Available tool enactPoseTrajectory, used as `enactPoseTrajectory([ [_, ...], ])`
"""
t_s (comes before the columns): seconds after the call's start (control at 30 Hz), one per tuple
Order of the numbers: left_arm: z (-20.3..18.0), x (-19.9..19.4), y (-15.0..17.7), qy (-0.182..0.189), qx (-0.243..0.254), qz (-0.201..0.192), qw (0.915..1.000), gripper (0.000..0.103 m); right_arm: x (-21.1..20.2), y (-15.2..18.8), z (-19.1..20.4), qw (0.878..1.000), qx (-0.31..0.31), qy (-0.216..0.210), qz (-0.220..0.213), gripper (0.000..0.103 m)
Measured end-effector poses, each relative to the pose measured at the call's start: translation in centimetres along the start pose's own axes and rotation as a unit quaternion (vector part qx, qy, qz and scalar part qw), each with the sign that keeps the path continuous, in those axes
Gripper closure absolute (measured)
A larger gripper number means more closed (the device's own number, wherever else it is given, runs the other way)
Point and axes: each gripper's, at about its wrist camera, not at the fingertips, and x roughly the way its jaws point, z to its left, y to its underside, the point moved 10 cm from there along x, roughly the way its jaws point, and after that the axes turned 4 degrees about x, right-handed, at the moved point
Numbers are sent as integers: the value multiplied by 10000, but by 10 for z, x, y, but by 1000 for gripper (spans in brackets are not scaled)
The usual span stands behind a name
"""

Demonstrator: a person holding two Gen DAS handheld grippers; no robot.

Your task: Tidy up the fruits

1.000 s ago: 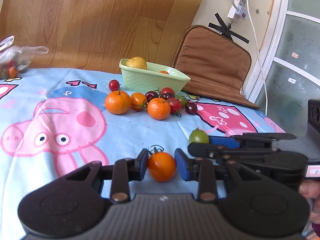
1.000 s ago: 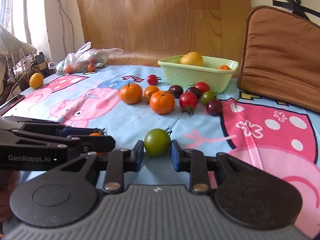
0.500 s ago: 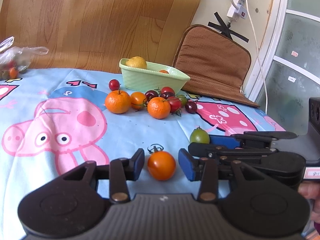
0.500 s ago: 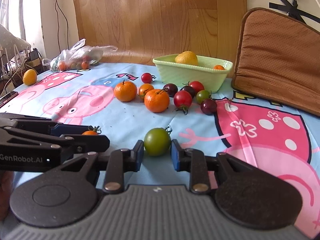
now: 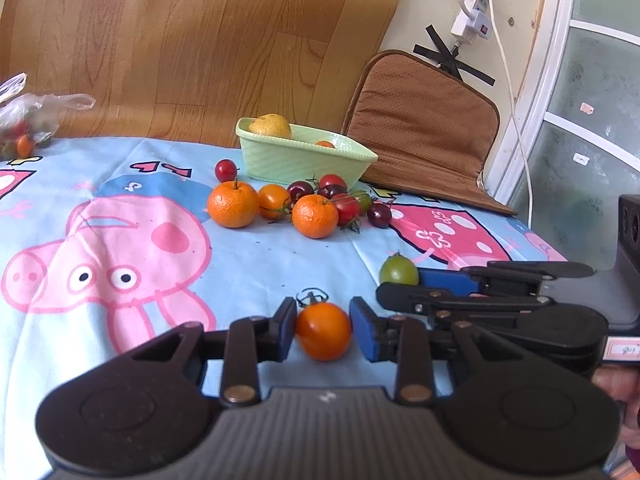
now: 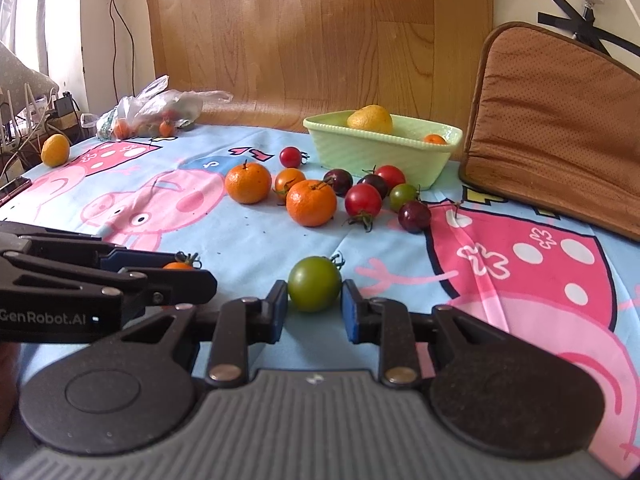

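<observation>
Step in hand, twin pickup: left gripper (image 5: 323, 330) brackets orange tomato (image 5: 323, 331) loosely, right gripper (image 6: 314, 306) pinches green tomato (image 6: 314, 284), both near tablecloth's (image 6: 256, 240) front edge; next, lift toward green basket (image 6: 380, 152).

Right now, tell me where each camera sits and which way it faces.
Left wrist: on the left tongs, looking forward over the orange tomato toward the green basket; the right tongs cross from the right.
Right wrist: on the right tongs, facing the same basket, green tomato between its fingers; the left tongs enter from the left.
Shared: basket, both tomatoes, the two oranges.
</observation>
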Motion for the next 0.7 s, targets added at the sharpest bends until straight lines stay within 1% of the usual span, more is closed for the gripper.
enactPoseTrajectory([
  [0.1, 3, -2, -1, -41, -58, -71, 9999, 73, -3, -4, -6, 9998, 168, 16, -133, 72],
  [0.2, 5, -5, -3, -96, -93, -162, 9998, 73, -2, -4, -9, 9995, 303, 6, -84, 72],
  [0.37, 1, -4, -4, -98, 23, -151, 9998, 73, -2, -3, -5, 9998, 202, 37, -52, 72],
  [0.7, -5, -3, -2, 59, 115, -101, 9999, 73, 2, 0, -5, 9997, 163, 150, 44, 72],
])
